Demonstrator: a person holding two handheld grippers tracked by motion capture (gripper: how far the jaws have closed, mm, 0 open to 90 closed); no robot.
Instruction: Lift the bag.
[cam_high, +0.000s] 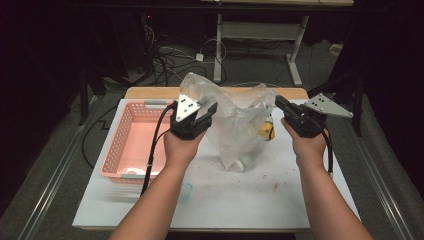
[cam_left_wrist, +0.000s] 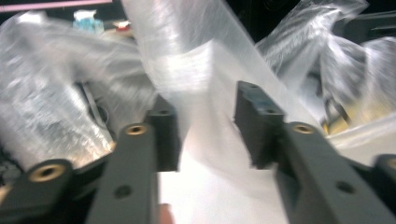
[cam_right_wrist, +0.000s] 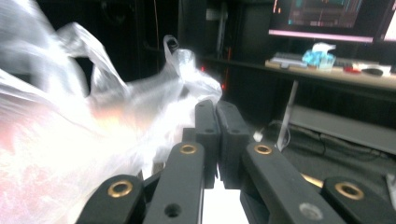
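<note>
A clear plastic bag (cam_high: 235, 125) stands crumpled in the middle of the white board. Inside it I see a yellow item (cam_high: 267, 131) and a white round piece (cam_high: 241, 164) low down. My left gripper (cam_high: 210, 112) sits at the bag's left side. In the left gripper view its jaws (cam_left_wrist: 210, 121) stand apart with a strip of the bag's film (cam_left_wrist: 201, 70) running between them, unpressed. My right gripper (cam_high: 280, 102) is at the bag's right top edge. Its jaws (cam_right_wrist: 215, 112) are closed together where the film (cam_right_wrist: 93, 121) reaches their tips.
A pink slotted basket (cam_high: 116, 145) lies on the board's left half, close to my left forearm. A small bluish spot (cam_high: 186, 190) and red specks (cam_high: 275, 186) mark the white board (cam_high: 250, 205). Cables and a desk frame (cam_high: 295, 55) are on the floor beyond.
</note>
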